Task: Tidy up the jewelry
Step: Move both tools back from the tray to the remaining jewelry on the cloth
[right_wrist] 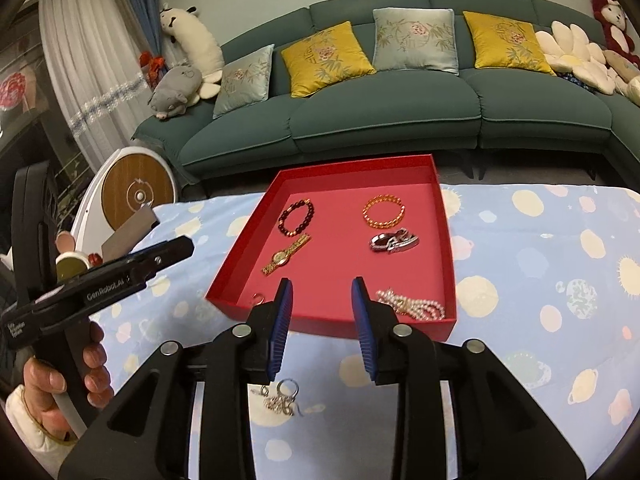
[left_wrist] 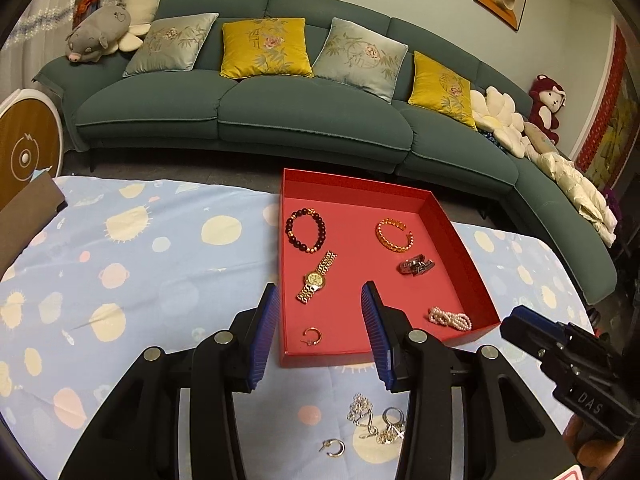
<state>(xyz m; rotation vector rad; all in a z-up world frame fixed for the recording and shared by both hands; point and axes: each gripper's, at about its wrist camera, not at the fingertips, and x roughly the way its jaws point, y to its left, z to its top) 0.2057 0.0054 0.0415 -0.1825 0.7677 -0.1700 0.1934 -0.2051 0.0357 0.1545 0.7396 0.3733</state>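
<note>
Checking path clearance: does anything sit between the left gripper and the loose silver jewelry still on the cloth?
Nothing visible does. The silver jewelry lies on the cloth just below the open left gripper, outside the red tray.

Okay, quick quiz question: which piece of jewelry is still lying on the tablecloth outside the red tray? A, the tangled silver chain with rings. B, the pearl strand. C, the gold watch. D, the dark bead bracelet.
A: the tangled silver chain with rings lies on the tablecloth in front of the red tray, while the gold watch, dark bead bracelet and pearl strand all sit inside it.
</note>
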